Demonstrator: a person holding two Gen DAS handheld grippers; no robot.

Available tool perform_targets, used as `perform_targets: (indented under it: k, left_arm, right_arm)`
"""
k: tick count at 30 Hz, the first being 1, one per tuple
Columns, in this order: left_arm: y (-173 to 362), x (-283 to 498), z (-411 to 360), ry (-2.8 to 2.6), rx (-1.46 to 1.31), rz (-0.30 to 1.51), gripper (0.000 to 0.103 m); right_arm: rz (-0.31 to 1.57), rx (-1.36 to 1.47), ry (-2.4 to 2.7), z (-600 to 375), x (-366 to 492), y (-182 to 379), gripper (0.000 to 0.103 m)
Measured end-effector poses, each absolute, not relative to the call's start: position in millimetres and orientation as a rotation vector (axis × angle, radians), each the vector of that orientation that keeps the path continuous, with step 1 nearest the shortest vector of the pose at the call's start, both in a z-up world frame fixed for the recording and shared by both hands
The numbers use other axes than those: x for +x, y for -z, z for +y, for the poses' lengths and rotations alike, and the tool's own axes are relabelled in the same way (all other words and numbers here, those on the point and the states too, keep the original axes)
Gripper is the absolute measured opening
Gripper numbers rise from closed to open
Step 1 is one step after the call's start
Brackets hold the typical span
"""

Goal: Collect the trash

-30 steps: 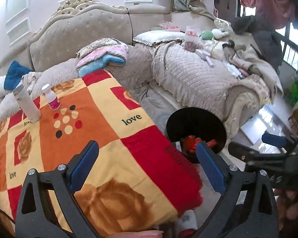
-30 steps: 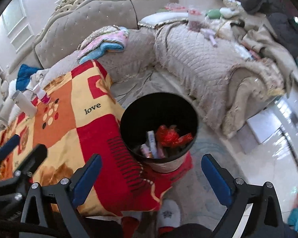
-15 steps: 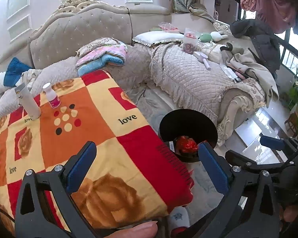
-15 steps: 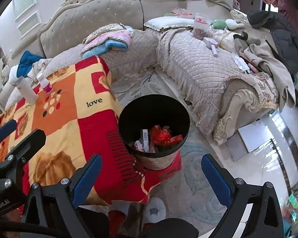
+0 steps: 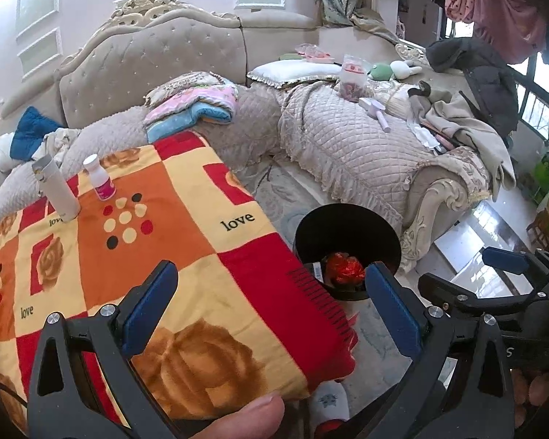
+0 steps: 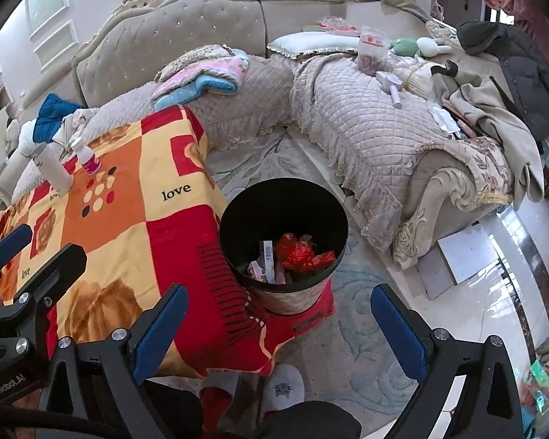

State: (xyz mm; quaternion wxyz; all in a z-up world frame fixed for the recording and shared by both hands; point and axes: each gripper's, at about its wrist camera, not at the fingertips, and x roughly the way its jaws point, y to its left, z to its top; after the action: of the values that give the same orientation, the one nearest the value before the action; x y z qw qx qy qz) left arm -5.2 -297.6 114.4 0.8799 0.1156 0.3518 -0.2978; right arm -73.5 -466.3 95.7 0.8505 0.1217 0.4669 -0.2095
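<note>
Both grippers hang empty, jaws spread wide: the left gripper [image 5: 271,300] sits over the near edge of the patchwork "love" blanket [image 5: 157,256], the right gripper [image 6: 278,329] over the rug in front of the black trash bin [image 6: 283,234]. Since a second ago both have pulled up and back, so the bin looks smaller and more of the blanket and floor shows. The bin stands on the floor touching the blanket's red fringed corner, with crumpled red wrapping [image 6: 300,254] and a few packets [image 6: 267,259] inside. The right view looks down into it and also catches a white slipper [image 6: 283,387] below; the left view shows only the red scrap [image 5: 344,272] at the bin's [image 5: 347,230] bottom, plus a thumb [image 5: 245,420] at its lower edge. Far across the blanket a white tube [image 5: 56,192] and a small pink-labelled bottle [image 5: 99,183] stand upright, just beside each other, with the quilted sofa [image 5: 366,146] beyond.
</note>
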Motion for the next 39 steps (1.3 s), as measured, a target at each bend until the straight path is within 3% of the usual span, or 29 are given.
perform_targets:
  k: [39]
  left_arm:
    - [-97,3,-293,0.6,0.222,0.785,0.102]
  right_arm:
    - [1.025,0.295,0.41,-469,-71,-92,0.099]
